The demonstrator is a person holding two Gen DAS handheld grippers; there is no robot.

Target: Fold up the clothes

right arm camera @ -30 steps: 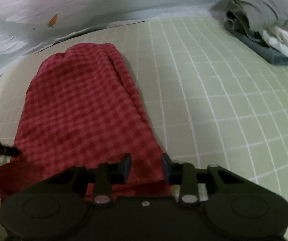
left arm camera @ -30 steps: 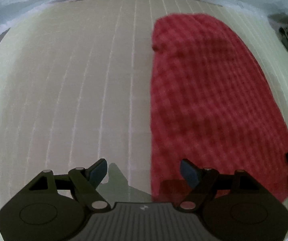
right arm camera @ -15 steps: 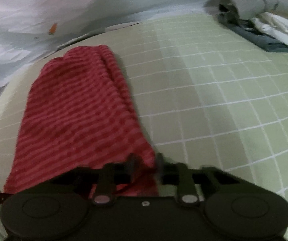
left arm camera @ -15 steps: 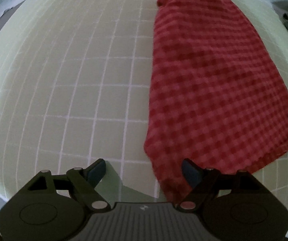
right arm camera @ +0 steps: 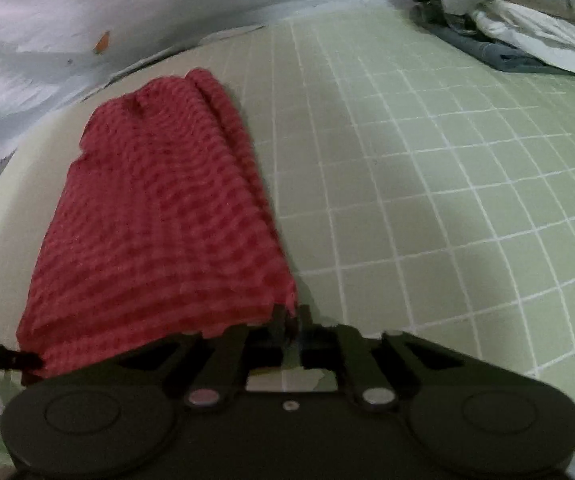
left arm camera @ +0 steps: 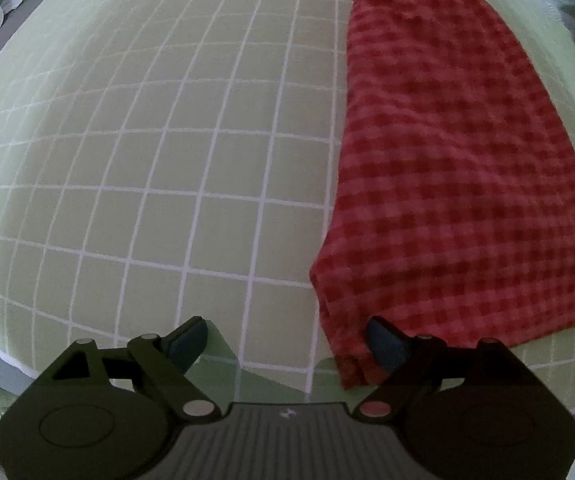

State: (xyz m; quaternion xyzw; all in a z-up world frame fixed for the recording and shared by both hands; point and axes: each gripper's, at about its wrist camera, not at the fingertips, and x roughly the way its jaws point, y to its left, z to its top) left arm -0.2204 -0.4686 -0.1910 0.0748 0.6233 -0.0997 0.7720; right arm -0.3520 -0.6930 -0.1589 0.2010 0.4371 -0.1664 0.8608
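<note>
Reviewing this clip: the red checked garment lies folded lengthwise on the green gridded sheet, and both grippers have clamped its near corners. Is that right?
Not quite. Only the right gripper is shut on the red checked garment. The left wrist view shows the left gripper open, the garment's corner beside one finger, unclamped. The garment does lie folded lengthwise on the green gridded sheet.

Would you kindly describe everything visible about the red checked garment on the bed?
The red checked garment is a soft woven cloth in red and pink checks, folded lengthwise into a long, layered strip that lies flat on the green grid-patterned sheet. Its far end bunches slightly. The right gripper is shut on its near right corner. The left gripper stands open at the near left corner, with one finger beside the edge.
</note>
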